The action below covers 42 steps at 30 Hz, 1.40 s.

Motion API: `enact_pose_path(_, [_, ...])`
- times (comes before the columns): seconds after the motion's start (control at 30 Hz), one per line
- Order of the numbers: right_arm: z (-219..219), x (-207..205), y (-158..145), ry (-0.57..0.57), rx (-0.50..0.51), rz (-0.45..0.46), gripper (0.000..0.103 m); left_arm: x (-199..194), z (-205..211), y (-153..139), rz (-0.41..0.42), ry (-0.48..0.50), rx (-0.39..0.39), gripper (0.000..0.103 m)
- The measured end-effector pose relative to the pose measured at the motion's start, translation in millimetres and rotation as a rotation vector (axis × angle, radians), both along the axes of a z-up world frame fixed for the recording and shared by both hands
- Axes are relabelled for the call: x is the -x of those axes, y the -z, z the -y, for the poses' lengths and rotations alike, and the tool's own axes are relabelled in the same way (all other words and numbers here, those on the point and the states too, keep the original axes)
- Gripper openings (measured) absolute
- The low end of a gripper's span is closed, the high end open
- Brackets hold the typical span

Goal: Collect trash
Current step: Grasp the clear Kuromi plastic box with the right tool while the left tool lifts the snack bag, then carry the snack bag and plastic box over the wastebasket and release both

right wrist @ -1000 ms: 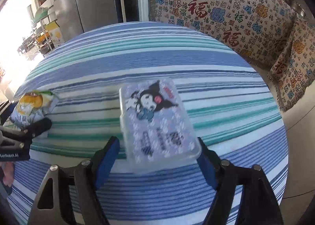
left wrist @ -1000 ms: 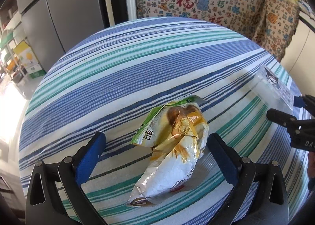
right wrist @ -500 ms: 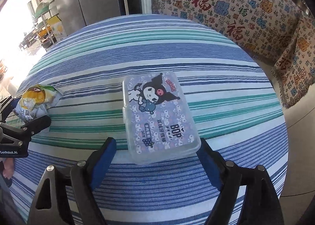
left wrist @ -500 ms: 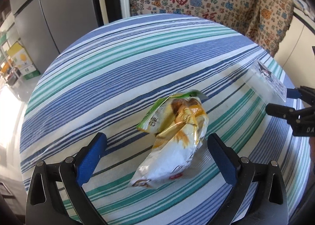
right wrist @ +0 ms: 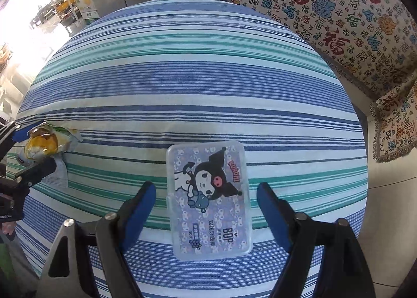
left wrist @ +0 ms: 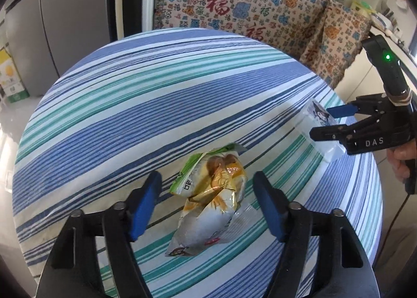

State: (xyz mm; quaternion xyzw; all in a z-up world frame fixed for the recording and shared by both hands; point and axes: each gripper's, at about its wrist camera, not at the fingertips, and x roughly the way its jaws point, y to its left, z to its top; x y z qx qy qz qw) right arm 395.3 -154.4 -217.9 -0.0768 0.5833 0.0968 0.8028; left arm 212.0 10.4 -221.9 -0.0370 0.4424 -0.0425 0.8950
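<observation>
Left gripper astride crumpled snack bag, pads apart.

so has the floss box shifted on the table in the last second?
Yes. The floss box has rotated on the striped tablecloth: tilted across the stripes before, now lying square to them.

"BOP" on the plastic box — "DAS" on the right tongs.
</observation>
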Motion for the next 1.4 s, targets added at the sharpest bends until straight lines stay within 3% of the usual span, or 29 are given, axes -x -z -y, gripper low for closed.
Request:
enact_pose_path(0.13, [9,13,-12,0.033,-0.032,0.029,0.063,2,-1,-3,0.020,0.004,0.002,0.034])
enact_pose_path(0.2, [18,23,-17,0.059,-0.073,0.042,0.063,5,-4,-5,0.029,0.001,0.032,0.030])
enact_pose_path(0.43, [44,63,-28,0.115,-0.139,0.086,0.063,22,1,-13,0.074,0.016,0.104,0.027])
enact_pose_path(0.6, [69,101,-36,0.154,-0.193,0.118,0.063,29,29,-24,0.093,0.043,0.117,0.027])
enact_pose_path(0.73, [102,128,-43,0.201,-0.217,0.142,0.063,34,69,-35,0.102,0.100,0.103,0.027])
enact_pose_path(0.83, [130,149,-49,0.244,-0.229,0.161,0.063,37,102,-41,0.102,0.148,0.143,0.027])
enact_pose_path(1.13, [228,203,-53,0.412,-0.222,0.206,0.063,35,228,-59,0.093,0.347,0.162,0.027])
enact_pose_path(1.27, [273,218,-39,0.506,-0.205,0.212,0.063,30,293,-60,0.077,0.427,0.160,0.027])
enact_pose_path(1.4, [319,227,-6,0.610,-0.206,0.181,0.063,17,352,-41,0.029,0.472,0.157,0.027])
